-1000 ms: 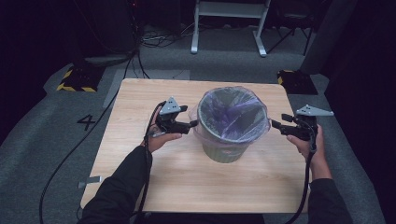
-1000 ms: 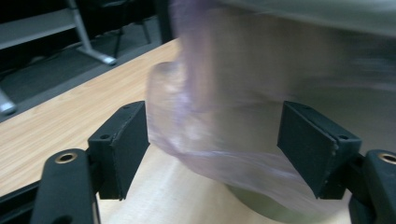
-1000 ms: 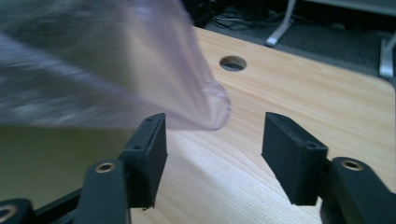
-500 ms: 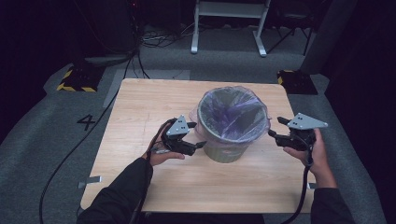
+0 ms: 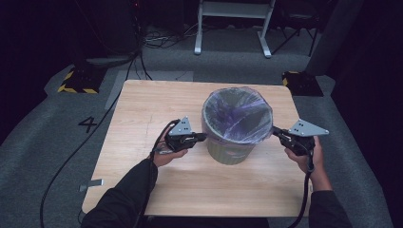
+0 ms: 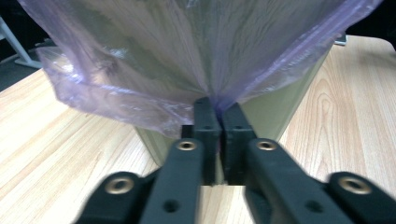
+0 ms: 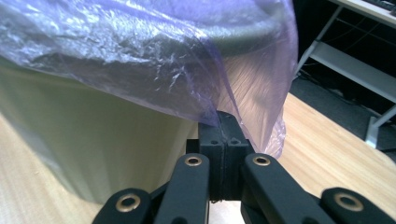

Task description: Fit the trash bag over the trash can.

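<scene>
Bag (image 5: 236,114) film stays clenched by both tools, left (image 5: 202,137) now lower than right (image 5: 275,134).

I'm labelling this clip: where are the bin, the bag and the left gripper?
bin (image 5: 228,153), high view, bare side wall.
bag (image 6: 154,56), left gripper view, overhanging skirt.
left gripper (image 6: 219,109), left gripper view, between its fingertips.

Table (image 5: 142,109): bare wood open along the left side, the far edge and the near edge. Obstacle: bin (image 5: 232,151), standing right of centre, draped in a purple bag (image 5: 237,114) that overhangs the rim. Left gripper (image 5: 203,137) and right gripper (image 5: 274,133) occupy the gaps just beside the bin's two flanks.
</scene>
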Tool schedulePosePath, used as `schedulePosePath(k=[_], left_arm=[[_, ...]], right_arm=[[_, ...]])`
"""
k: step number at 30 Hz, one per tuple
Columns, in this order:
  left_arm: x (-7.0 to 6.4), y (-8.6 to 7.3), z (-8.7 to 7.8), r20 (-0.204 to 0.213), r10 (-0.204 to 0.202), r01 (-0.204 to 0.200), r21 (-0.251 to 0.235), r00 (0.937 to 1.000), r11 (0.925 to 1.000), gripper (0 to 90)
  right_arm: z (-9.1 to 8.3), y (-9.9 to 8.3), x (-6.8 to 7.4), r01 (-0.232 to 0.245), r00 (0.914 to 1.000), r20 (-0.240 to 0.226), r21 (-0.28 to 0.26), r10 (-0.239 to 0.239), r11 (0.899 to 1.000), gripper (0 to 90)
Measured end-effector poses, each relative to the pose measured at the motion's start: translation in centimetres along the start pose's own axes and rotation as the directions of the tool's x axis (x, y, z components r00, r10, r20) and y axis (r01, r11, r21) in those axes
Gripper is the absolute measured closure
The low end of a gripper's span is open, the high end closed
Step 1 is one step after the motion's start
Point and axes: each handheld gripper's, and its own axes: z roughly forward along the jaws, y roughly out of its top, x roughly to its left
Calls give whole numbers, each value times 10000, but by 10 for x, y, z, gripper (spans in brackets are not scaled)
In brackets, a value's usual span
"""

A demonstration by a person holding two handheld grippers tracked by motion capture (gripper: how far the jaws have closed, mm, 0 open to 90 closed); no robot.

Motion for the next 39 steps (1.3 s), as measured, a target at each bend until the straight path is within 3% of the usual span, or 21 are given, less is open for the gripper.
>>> schedulePosePath(k=[3,7,12,17,20,24,28,32,34,36,39], left_arm=[[-1,-1,0,15,36,-36,98,10000,9999,897],[-2,-4,3,143,67,-71,288,9999,9996,898],[-6,-8,6,224,131,-143,511,9997,9986,898],[-5,-17,8,219,35,-53,814,9998,9967,898],[-2,-19,10,158,-45,31,857,9999,9963,896],[1,-25,13,-32,-122,125,1090,9999,9940,849],[5,-32,14,-197,-481,500,1112,9986,9925,777],[4,-35,11,-509,-530,580,1019,9973,9931,660],[2,-35,8,-563,-573,633,1117,9968,9917,551],[0,-36,6,-639,-538,607,1123,9965,9918,470],[-6,-38,-2,-858,-695,792,1159,9939,9901,284]], right_arm=[[0,-7,2,-141,9996,-262,30,142,9999,900],[6,-21,0,-725,9943,-787,-97,716,9973,900],[9,-30,4,-877,9913,-984,-10,872,9961,900],[9,-45,9,-1042,9878,-1133,308,1070,9941,900],[13,-48,7,-1435,9822,-1160,463,1480,9886,900],[26,-53,5,-1602,9783,-1131,1203,1738,9797,900],[38,-60,1,-1989,9688,-1138,1725,2201,9647,900],[42,-63,-3,-2259,9641,-991,1812,2463,9572,900],[44,-65,-4,-2354,9628,-899,1834,2548,9544,900],[44,-66,-5,-2445,9655,-452,1814,2564,9525,900],[42,-68,-8,-2822,9575,-158,1565,2880,9465,893]])
